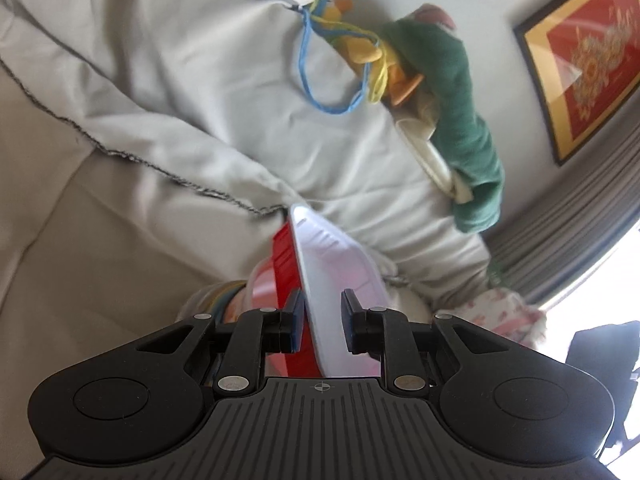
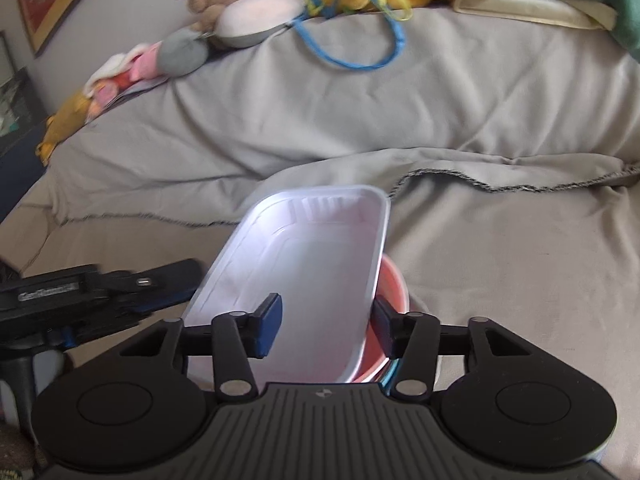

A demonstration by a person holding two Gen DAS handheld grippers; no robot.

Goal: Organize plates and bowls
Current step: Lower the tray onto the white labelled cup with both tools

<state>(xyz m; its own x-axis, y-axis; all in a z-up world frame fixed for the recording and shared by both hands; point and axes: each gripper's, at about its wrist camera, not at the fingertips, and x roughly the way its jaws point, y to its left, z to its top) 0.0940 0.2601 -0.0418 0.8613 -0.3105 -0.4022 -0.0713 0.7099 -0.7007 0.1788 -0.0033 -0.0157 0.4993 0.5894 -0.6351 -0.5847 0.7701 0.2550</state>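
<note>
Sorting underway, not finished. Left tongs straddle the rims of a white tray and red plate held on edge together; whether they are clamped, cannot tell. Right tongs straddle the tray's near end; grip unclear. Tray's long axis runs away from you, far end tipped up, above a pink bowl on the bed. Stacking and set-down remain.

Each view is taken from just behind its own tool, looking forward and downward along the fingers at a bed. The left view is rolled sideways. A white tray, seen close, and a blue cord are shared.
</note>
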